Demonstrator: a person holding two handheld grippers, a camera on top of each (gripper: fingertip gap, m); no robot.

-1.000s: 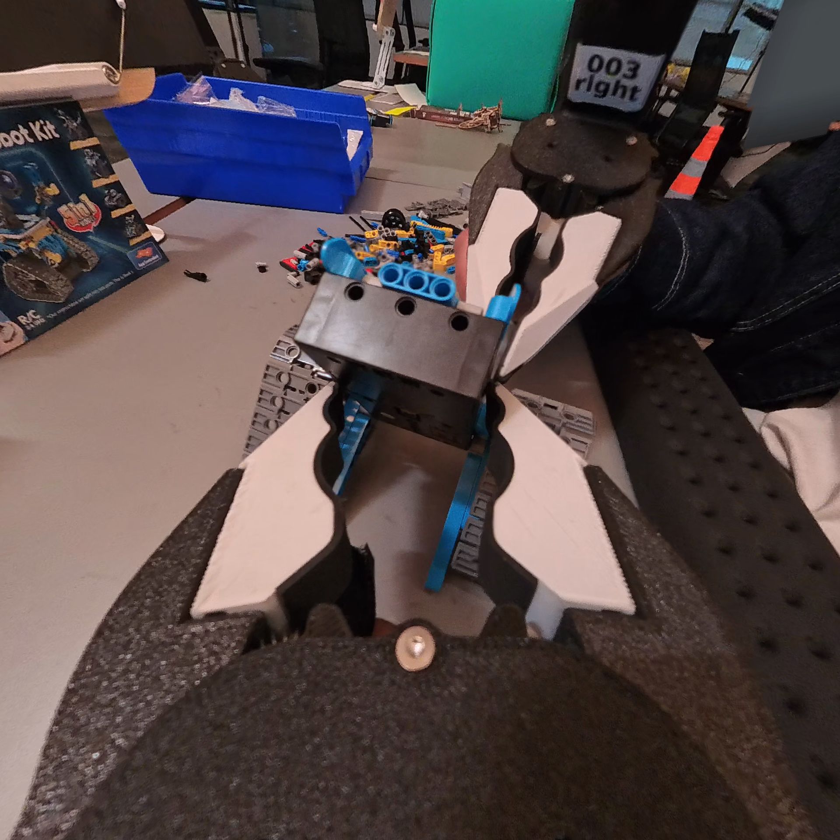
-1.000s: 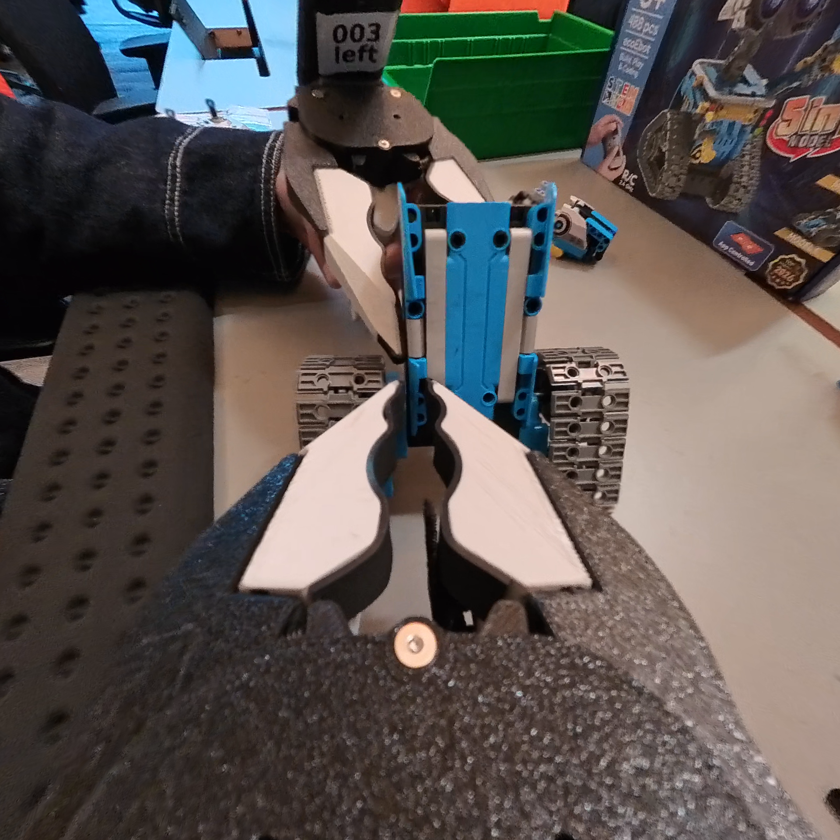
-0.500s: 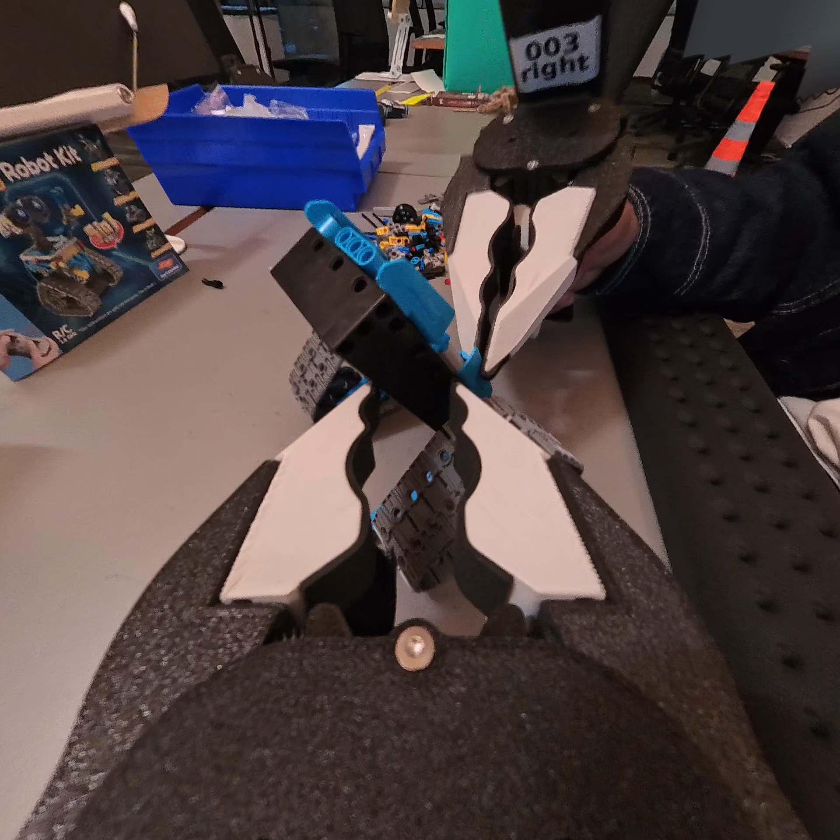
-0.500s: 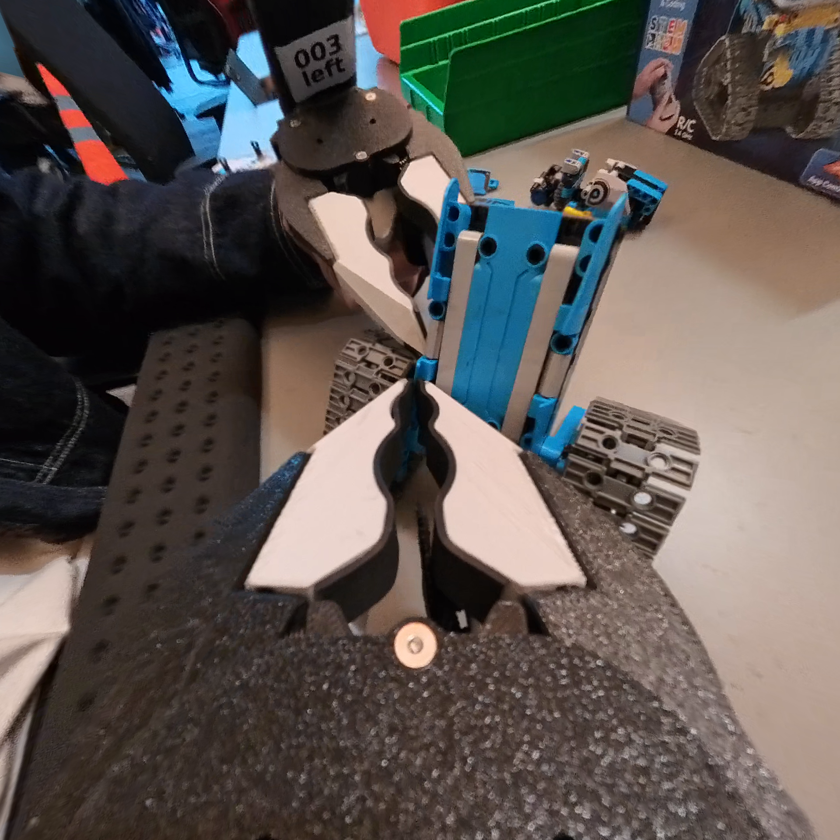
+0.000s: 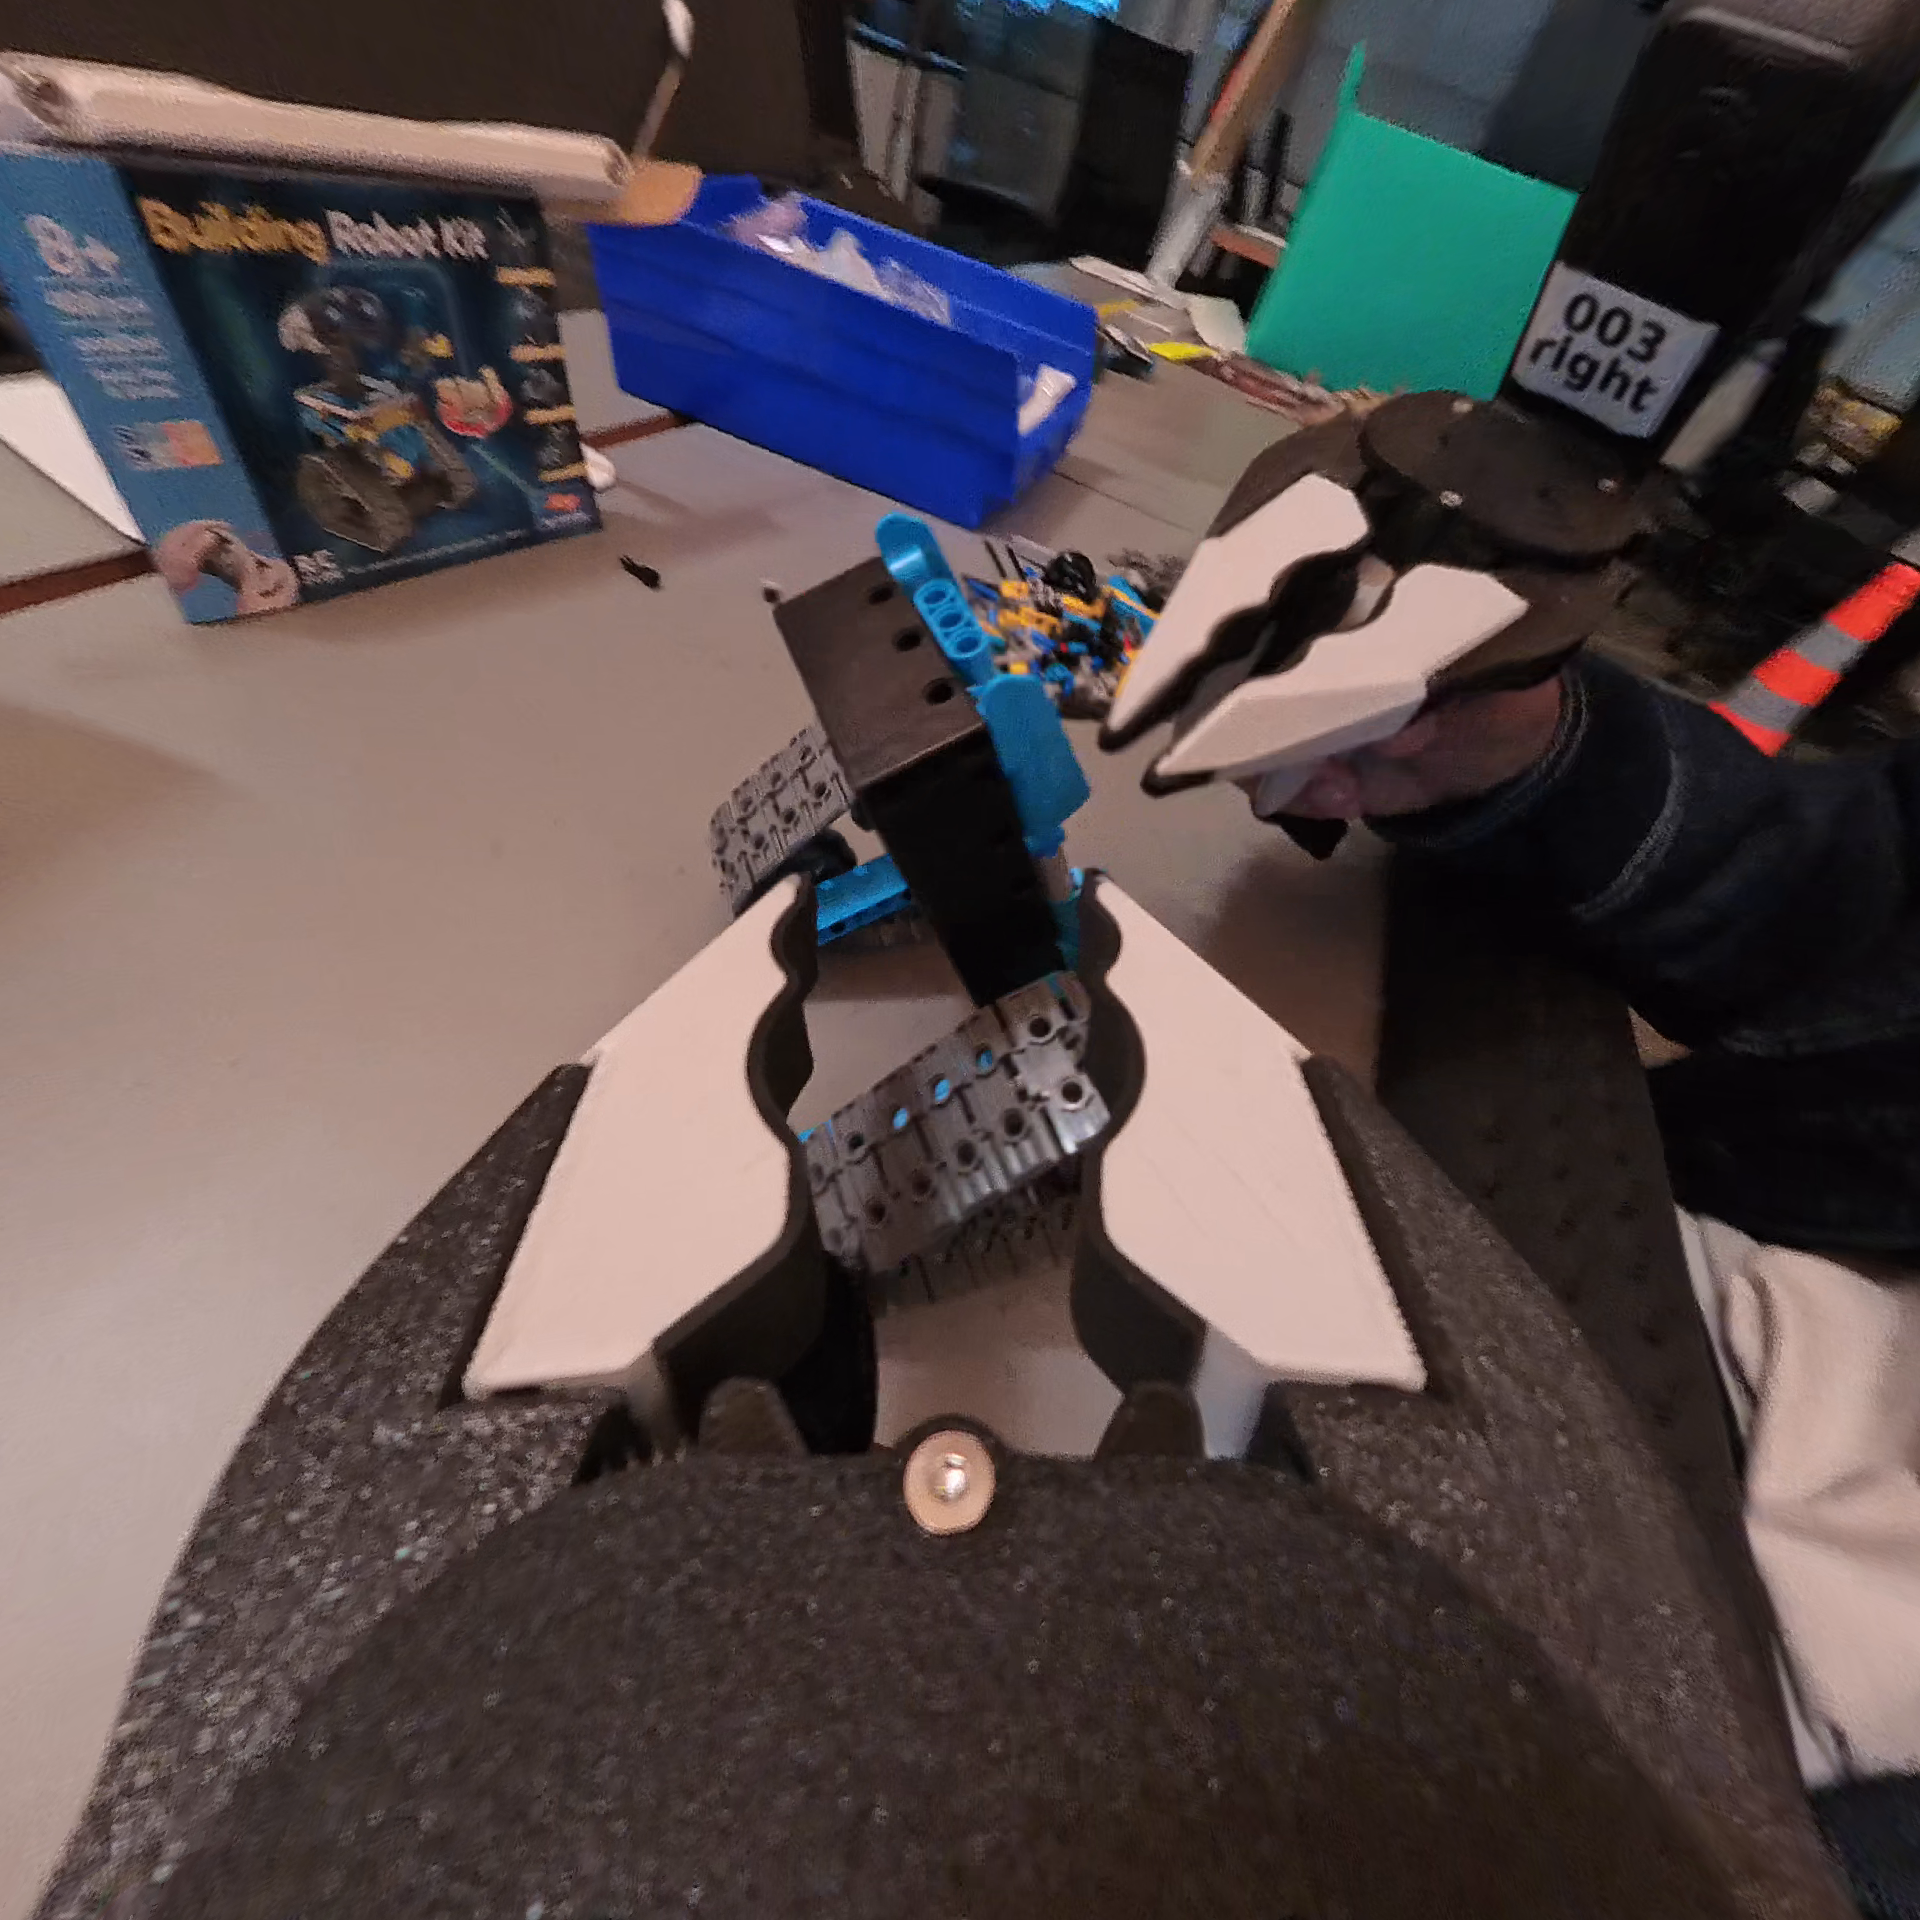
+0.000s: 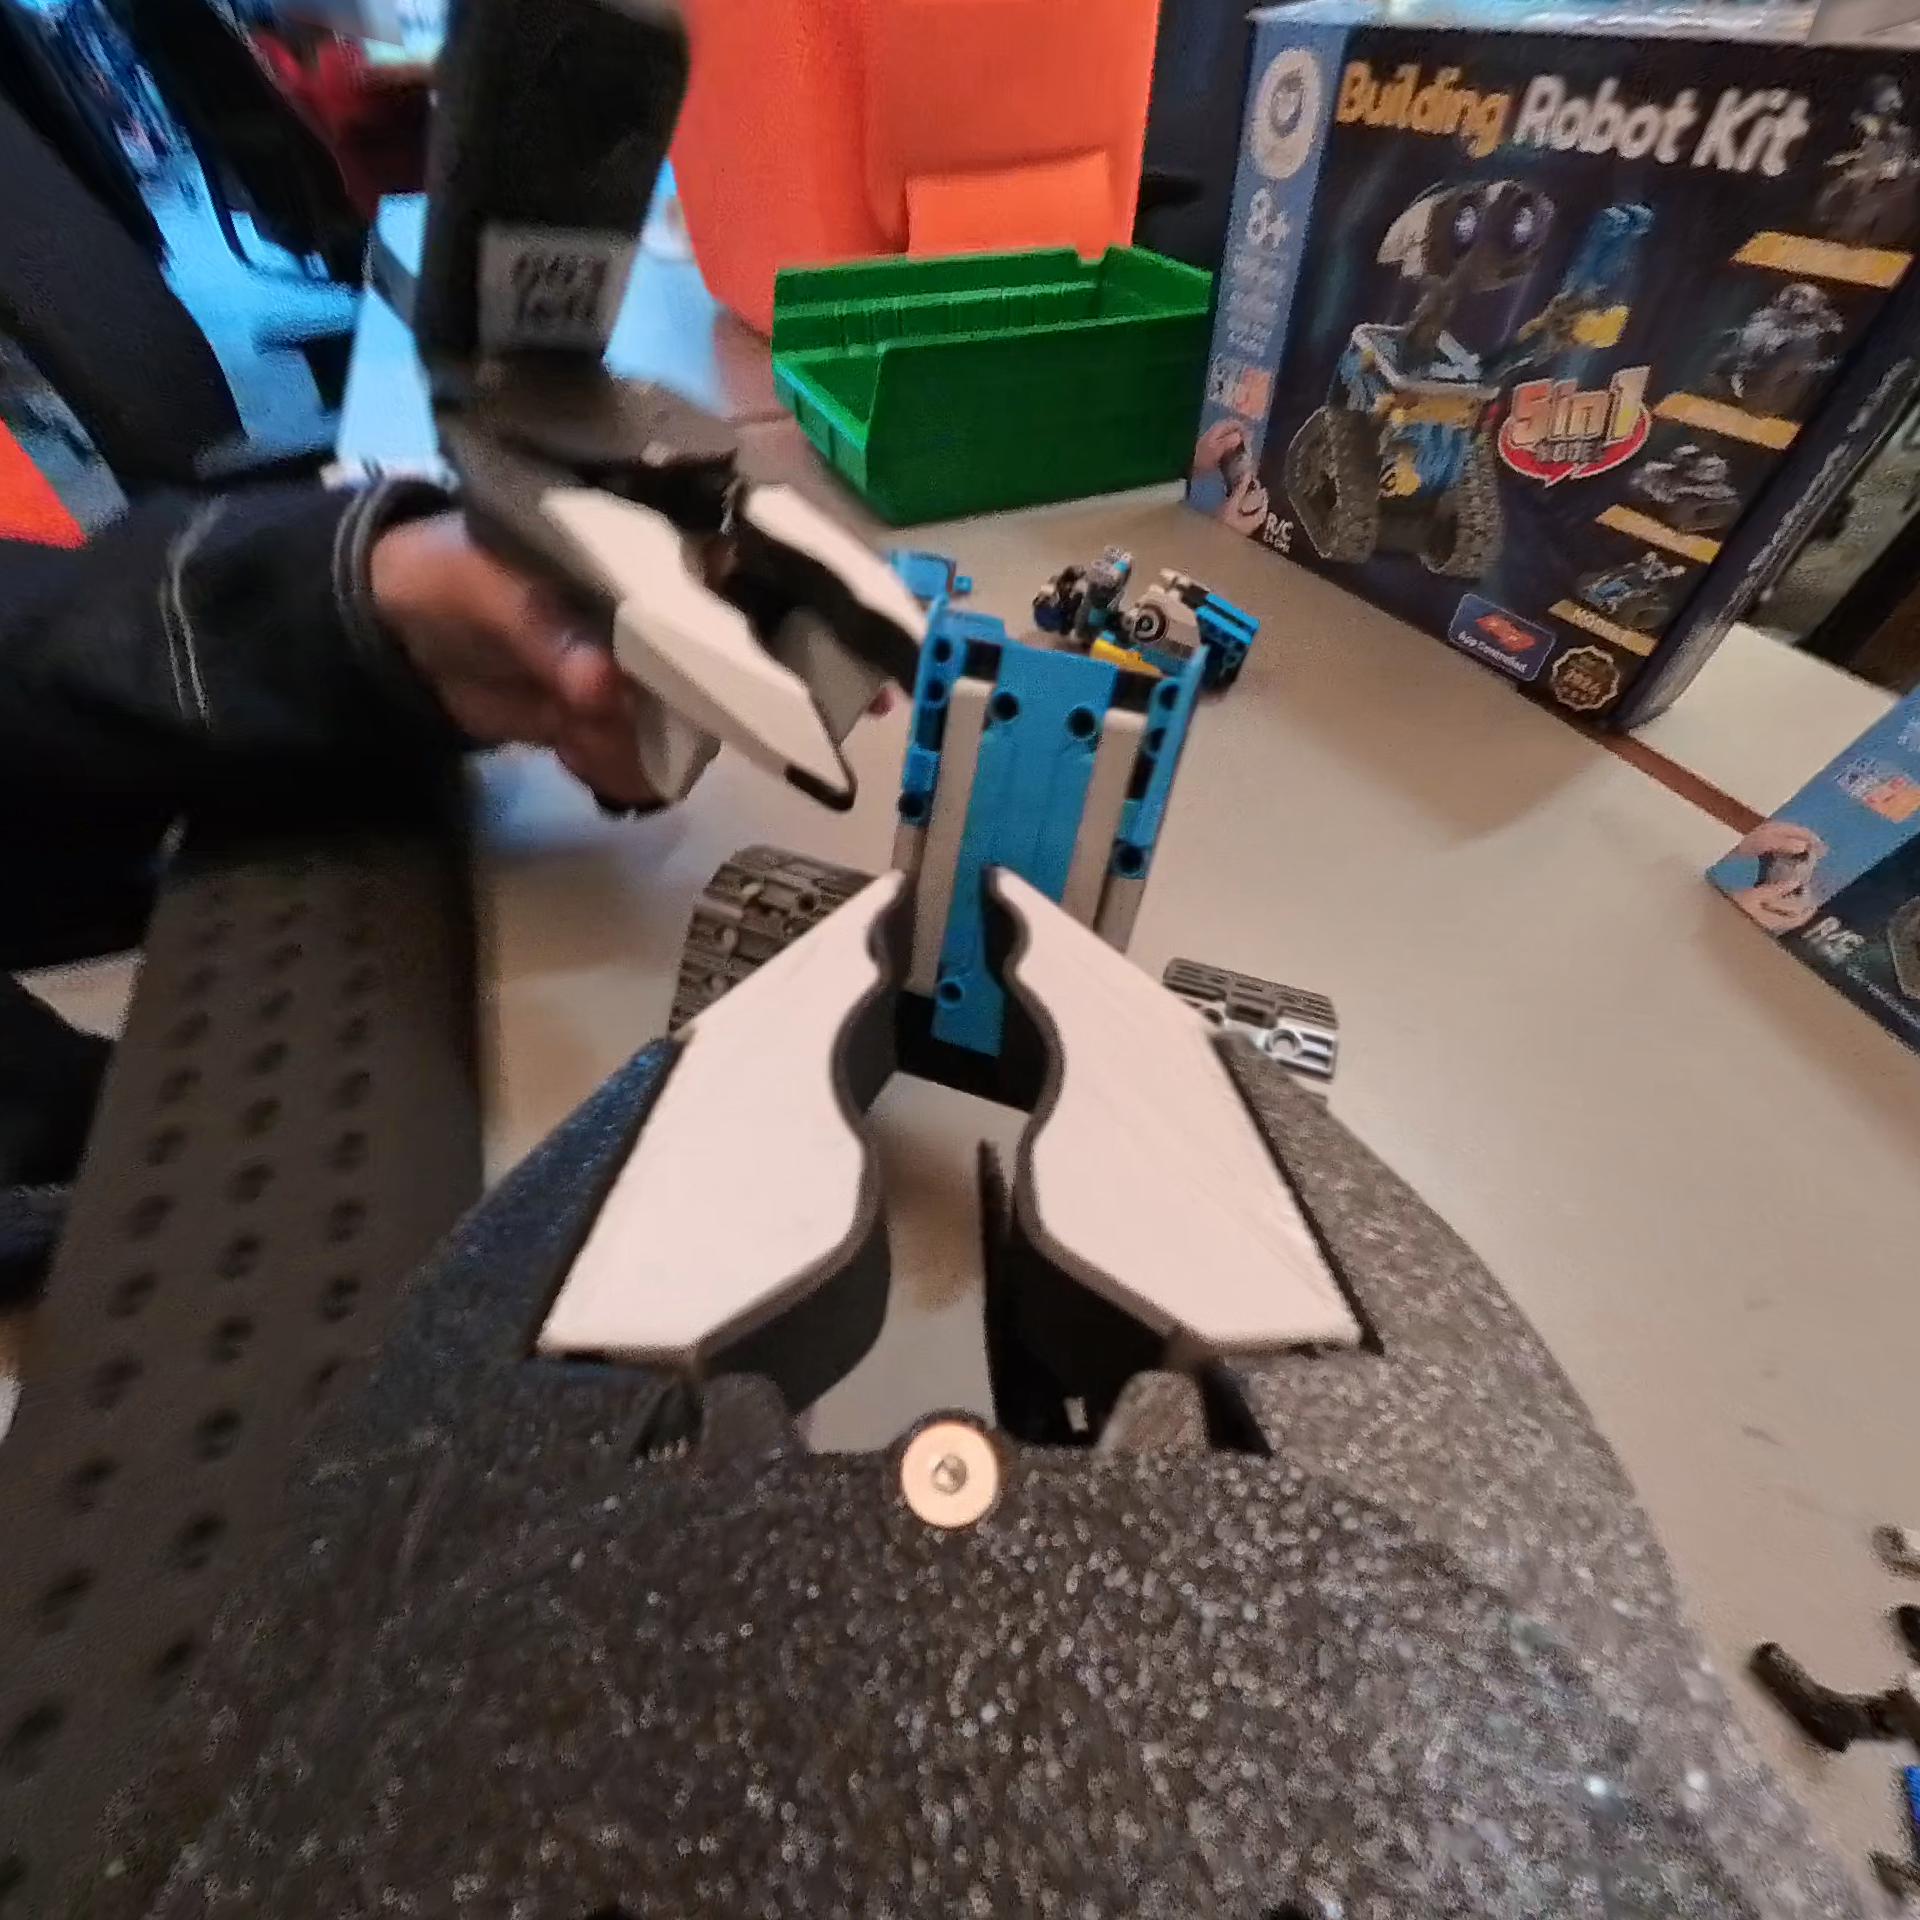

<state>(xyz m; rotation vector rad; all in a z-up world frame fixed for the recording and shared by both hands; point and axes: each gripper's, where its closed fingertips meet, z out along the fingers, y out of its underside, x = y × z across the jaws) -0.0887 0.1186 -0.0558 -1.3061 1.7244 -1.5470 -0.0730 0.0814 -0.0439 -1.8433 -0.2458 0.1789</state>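
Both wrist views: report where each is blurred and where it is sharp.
Left wrist view: kit box and blue bin are smeared, and the tracked model is fairly crisp. Right wrist view: the left tool is heavily blurred, the foreground foam shell is sharp, and straight lines bow towards the edges from the wide lens.

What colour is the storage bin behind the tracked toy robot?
Green storage bin, clearest in the right wrist view.

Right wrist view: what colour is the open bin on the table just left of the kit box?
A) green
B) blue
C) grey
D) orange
A: the bin standing left of the kit box is plainly green.
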